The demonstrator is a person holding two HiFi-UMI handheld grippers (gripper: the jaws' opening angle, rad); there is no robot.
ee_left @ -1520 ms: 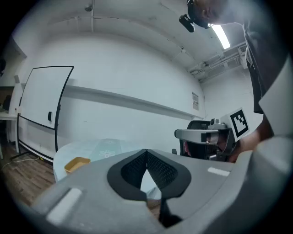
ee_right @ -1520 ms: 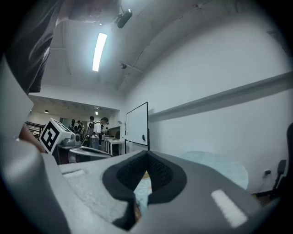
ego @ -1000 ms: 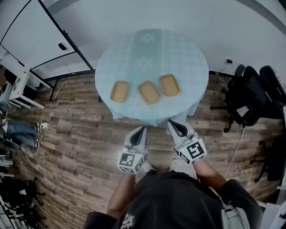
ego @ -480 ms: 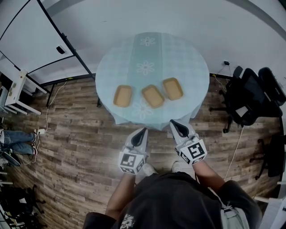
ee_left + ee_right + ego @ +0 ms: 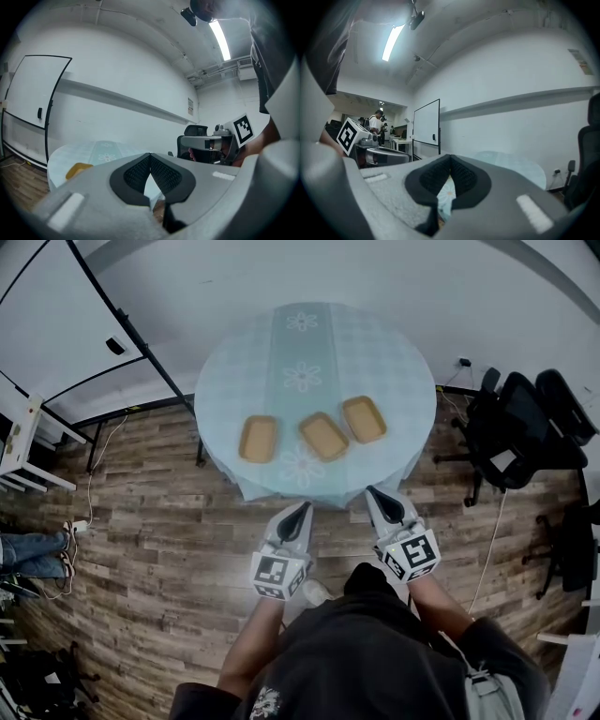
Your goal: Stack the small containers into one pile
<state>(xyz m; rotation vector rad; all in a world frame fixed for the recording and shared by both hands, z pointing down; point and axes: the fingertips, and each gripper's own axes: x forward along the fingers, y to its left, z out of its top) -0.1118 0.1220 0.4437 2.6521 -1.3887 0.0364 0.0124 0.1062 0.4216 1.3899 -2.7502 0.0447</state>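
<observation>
Three small tan containers lie in a row on the round table [image 5: 375, 334]: a left container [image 5: 258, 438], a middle container [image 5: 324, 436] and a right container [image 5: 364, 418]. All stand apart, none stacked. My left gripper [image 5: 302, 510] is shut and empty, held over the floor just short of the table's near edge. My right gripper [image 5: 375, 493] is shut and empty beside it, at the same edge. The left gripper view shows the left container [image 5: 78, 169] past its closed jaws, and the right gripper [image 5: 206, 140] beside them.
A pale blue cloth with flower prints covers the table. Black office chairs [image 5: 520, 432] stand at the right. A whiteboard [image 5: 56, 315] and black-framed stands are at the left. Wood-plank floor [image 5: 159, 540] surrounds the table. People [image 5: 375, 123] stand far off in the right gripper view.
The view has shifted slightly, so the table and containers sit a little differently in the frame. Both grippers stay shut near the table's front edge.
</observation>
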